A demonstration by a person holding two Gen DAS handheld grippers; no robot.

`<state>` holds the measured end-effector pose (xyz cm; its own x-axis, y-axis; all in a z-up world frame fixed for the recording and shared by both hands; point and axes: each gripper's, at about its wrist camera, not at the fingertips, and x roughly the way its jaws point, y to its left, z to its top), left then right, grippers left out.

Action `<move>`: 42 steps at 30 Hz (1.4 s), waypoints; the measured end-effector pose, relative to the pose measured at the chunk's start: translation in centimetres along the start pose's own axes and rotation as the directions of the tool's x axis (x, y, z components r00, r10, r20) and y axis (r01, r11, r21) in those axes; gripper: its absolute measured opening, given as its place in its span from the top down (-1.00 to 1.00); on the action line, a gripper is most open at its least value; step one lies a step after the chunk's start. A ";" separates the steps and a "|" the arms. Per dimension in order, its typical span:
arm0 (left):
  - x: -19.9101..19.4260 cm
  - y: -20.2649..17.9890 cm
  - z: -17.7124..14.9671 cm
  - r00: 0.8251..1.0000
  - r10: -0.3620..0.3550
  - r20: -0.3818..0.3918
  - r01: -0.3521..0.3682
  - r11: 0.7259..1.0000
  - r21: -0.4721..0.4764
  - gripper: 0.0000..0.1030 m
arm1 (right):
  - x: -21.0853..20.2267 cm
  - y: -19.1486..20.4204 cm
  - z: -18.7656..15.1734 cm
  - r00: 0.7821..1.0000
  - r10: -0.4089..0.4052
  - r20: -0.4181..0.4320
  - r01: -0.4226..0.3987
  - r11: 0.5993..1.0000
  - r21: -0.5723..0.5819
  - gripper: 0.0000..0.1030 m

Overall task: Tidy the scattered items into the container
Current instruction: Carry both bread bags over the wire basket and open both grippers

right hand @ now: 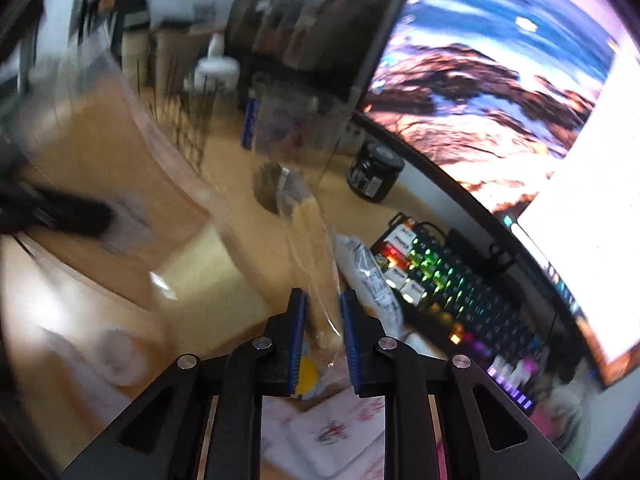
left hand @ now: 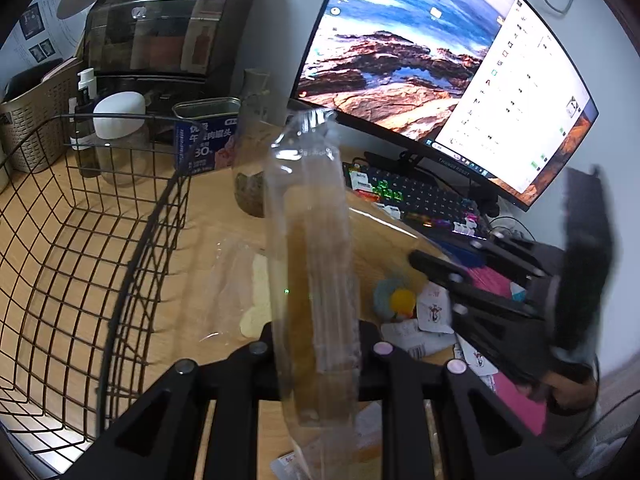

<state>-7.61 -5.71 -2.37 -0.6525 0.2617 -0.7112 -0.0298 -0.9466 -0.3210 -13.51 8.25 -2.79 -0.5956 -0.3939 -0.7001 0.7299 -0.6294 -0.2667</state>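
My left gripper is shut on a long clear plastic packet with a tan snack inside, held upright above the wooden desk. The black wire basket stands just to its left. My right gripper has its blue-padded fingers around a second clear packet with a tan stick, held up above the desk; this view is motion-blurred. The right gripper also shows in the left wrist view, at the right. On the desk lie a clear bag, a yellow and blue toy and small white cards.
A monitor and a lit keyboard fill the right. Behind the basket stand a blue tin, a white-capped jar, a glass vessel and a woven bin. A black jar sits by the monitor.
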 end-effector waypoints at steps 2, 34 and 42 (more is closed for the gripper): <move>0.2 -0.5 0.0 1.000 0.002 -0.002 -0.001 1.000 0.012 0.62 | -1.9 0.0 -0.2 1.000 0.024 0.019 -0.025 0.998 0.054 0.62; -16.0 12.9 0.0 0.935 0.285 0.209 -0.250 0.952 -0.178 0.62 | -11.6 18.6 13.3 0.880 0.329 0.342 -0.356 0.934 0.017 0.62; -15.7 14.9 -1.7 0.935 0.283 0.213 -0.231 0.943 -0.240 -0.04 | -7.5 20.1 12.7 0.901 0.355 0.247 -0.378 0.924 0.051 0.52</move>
<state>3.47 -23.62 3.01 -0.7799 -0.0636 -0.6226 0.3043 -0.9079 -0.2884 1.37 -9.91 5.53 -0.3604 -0.7445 -0.5619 0.8828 -0.4669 0.0524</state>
